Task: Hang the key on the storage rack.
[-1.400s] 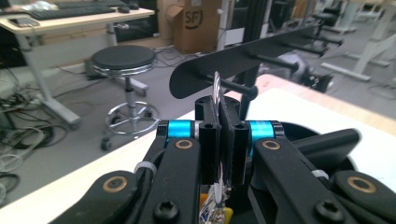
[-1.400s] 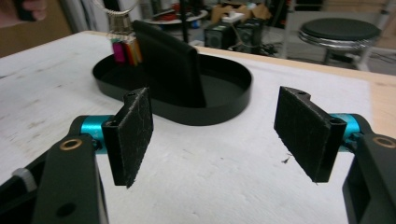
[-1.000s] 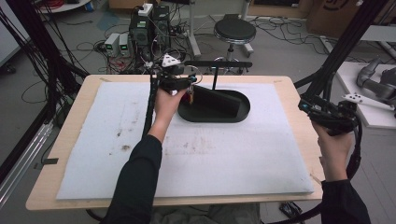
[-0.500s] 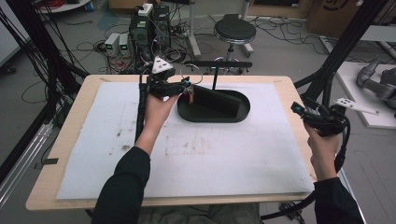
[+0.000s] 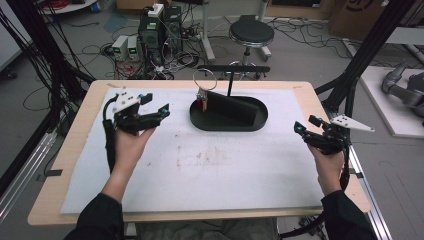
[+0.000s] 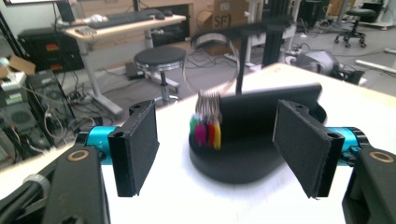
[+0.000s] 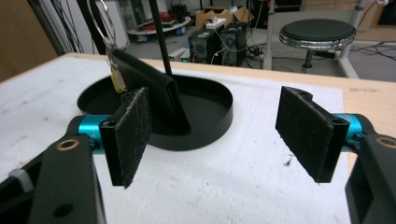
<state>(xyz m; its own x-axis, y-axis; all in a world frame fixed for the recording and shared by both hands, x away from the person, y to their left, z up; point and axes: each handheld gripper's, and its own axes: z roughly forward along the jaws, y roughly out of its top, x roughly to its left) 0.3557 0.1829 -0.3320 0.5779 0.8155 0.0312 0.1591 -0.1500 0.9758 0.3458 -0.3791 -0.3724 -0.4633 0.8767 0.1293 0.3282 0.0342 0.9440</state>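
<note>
Left gripper [image 5: 159, 111] now pulled back from key ring [image 5: 204, 80] on stand [image 5: 227, 114]; ring hangs free. Both jaws released; right gripper [image 5: 306, 125] idle. Hanging looks done.

Shiny metal key ring [image 6: 211, 63], matt black tray [image 5: 227, 123]

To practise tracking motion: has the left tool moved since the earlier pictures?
Yes. The left tool has drawn back leftward from the black tray, now apart from it.
</note>
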